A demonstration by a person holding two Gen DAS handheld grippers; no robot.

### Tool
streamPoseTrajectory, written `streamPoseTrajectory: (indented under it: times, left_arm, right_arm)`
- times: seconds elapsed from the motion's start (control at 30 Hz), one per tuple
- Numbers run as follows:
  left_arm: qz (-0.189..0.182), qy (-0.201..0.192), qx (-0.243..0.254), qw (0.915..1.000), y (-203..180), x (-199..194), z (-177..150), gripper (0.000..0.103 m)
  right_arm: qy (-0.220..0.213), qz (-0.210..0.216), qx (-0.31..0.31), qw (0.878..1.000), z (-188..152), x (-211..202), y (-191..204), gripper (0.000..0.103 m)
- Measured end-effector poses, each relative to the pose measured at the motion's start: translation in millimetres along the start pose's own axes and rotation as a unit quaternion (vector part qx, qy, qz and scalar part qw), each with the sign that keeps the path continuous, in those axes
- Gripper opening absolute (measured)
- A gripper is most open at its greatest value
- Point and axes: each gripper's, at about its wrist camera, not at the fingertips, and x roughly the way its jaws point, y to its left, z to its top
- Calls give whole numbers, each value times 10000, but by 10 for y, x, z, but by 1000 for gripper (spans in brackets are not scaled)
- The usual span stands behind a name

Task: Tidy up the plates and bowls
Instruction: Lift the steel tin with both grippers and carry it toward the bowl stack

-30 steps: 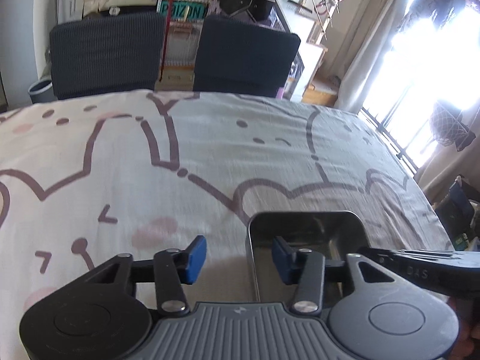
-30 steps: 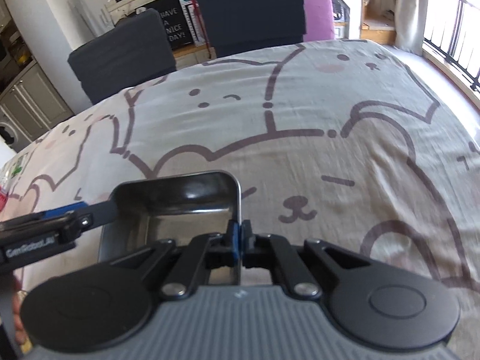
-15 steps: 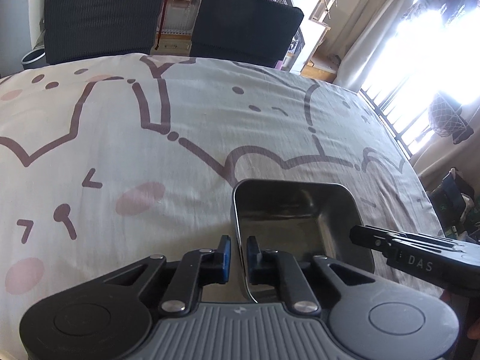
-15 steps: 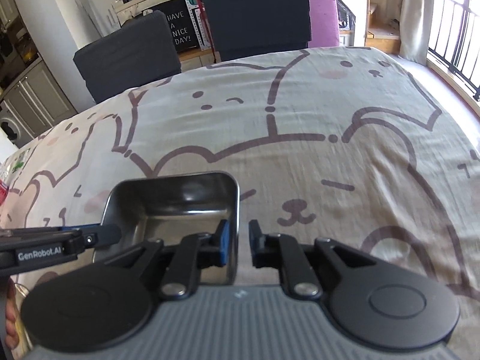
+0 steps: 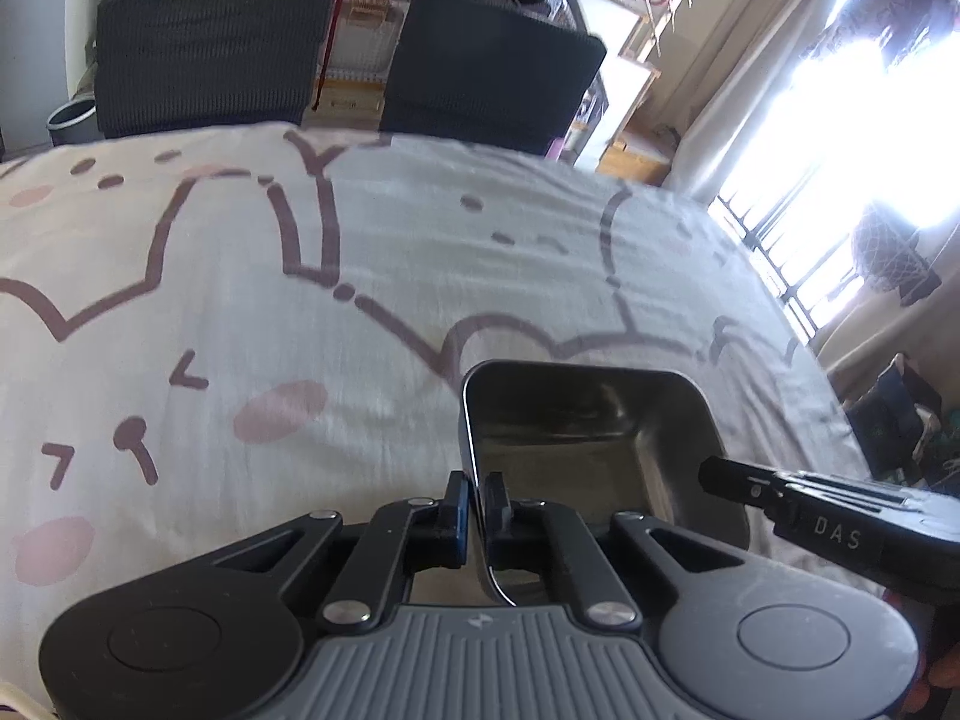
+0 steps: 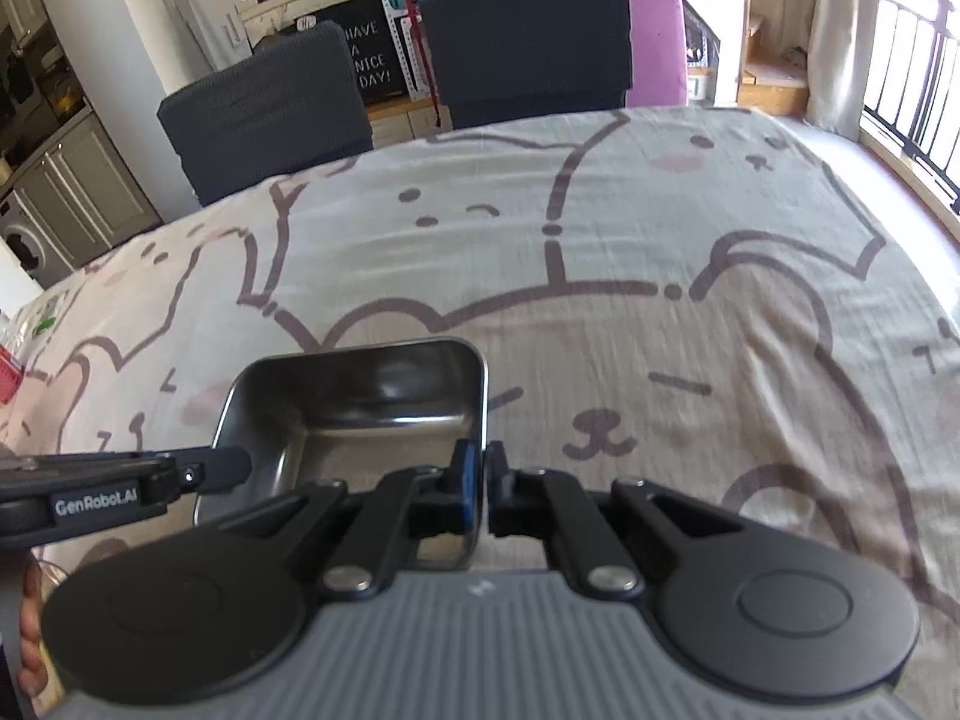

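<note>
Left gripper (image 5: 478, 504) pinched narrow on the left wall of the steel tray (image 5: 576, 420), blue pads to either side of the thin rim. Right gripper (image 6: 482, 489) likewise clamped on the right wall of the same tray, one finger inside, one outside. From each wrist view, the opposite gripper visible reaching in at the far side of the tray, so a two-sided hold on one rectangular metal dish.

Tray sitting low over the worktop (image 6: 660, 252), near its front edge, on a cloth printed with cartoon bears; whether resting or just lifted, not possible to tell. Empty inside, shiny and slippery-looking. Beyond the worktop, two dark chairs (image 6: 528, 42) pushed in at the far side. No other plates or bowls in sight from either camera.

Probably the carrying step: moving the tray to its place. Best done by raising both sides together and level, keeping squeeze steady, since thin polished walls could slide out of rubber pads if one side leads. Worth avoiding any twist between the two holds, and setting down flat before easing either grip.
</note>
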Motion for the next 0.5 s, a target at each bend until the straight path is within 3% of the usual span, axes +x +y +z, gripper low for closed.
streamPoseTrajectory:
  times: [0.27,0.5]
  left_arm:
    - [-27,-322,117,9994,-175,-469,-18,6]
    - [32,-623,277,9977,-312,-1008,-204,6]
  right_arm:
    - [-345,21,-70,9994,0,-431,60,4]
    - [-601,292,-49,9978,-173,-947,94,4]
